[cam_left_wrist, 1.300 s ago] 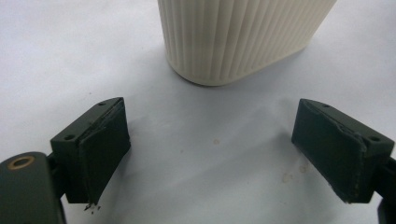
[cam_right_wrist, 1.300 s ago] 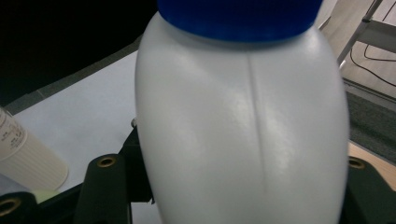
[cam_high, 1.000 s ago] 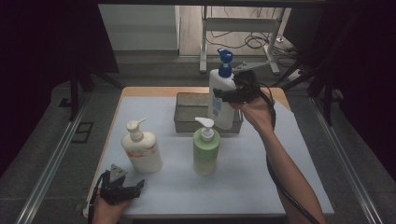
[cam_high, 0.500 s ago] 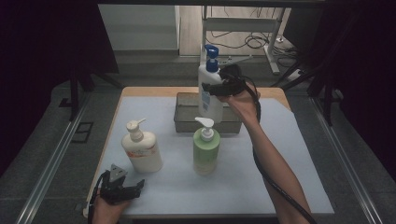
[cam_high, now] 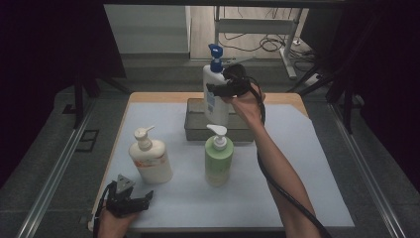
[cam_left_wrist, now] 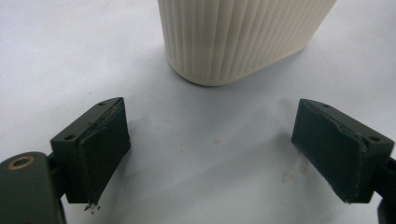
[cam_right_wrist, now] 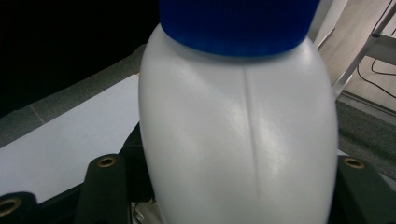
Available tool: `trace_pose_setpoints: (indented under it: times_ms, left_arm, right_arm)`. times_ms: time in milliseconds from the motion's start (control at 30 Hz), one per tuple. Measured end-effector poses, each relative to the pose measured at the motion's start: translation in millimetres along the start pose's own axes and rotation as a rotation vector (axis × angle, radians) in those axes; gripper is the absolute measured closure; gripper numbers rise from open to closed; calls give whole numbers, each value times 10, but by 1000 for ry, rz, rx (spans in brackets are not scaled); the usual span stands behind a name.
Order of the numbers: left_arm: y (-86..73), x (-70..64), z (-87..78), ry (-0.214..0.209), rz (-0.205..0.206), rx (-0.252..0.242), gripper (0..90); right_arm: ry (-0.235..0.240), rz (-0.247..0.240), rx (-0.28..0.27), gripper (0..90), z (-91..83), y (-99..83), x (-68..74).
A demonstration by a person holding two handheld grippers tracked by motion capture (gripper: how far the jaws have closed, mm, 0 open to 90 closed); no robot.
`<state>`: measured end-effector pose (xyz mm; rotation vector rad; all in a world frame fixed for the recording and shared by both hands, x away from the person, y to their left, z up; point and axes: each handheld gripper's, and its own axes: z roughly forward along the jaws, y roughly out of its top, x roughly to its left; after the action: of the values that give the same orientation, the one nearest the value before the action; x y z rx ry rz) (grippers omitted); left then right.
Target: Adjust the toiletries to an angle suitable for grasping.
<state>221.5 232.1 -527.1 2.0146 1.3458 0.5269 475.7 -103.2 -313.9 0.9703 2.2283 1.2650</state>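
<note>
Left gripper: rests low at the near-left corner of the tabletop, jaws spread wide and empty, apparently idling just short of the cream pump bottle.
Cream pump bottle: stands upright on the tabletop, its ribbed base just ahead of the left gripper.
Green pump bottle: upright, mid-tabletop, untouched.
Grey tray: sits at the far edge, likely the bottles' destination or source.
White bottle with blue pump: held upright in the air over the tray.
Right gripper: pinches the white bottle's body from both sides, below the blue cap, probably to keep it vertical.
</note>
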Motion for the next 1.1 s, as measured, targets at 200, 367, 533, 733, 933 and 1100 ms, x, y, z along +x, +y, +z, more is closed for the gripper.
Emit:
trace_pose_setpoints:
  times_ms: [200, 367, 533, 733, 933, 1100]
  left_arm:
    - [-1, -3, -1, 0, -3, 1, 107]
    - [-1, -1, -2, 0, -1, 3, 107]
    - [-1, -3, -1, 0, -3, 2, 107]
    - [-1, -3, -2, 0, -2, 3, 108]
    - [0, -3, -2, 0, -2, 3, 108]
    - [-1, -3, -2, 0, -2, 3, 107]
  right_arm:
    - [-1, -2, -1, 398, 124, -5, -3]
    - [-9, -6, 7, 398, 235, -49, -10]
    - [-2, -13, 18, 398, 316, -122, -9]
    - [7, -11, 29, 398, 365, -238, -13]
    - [14, -3, 41, 397, 390, -357, -42]
    - [22, 1, 53, 398, 403, -430, -51]
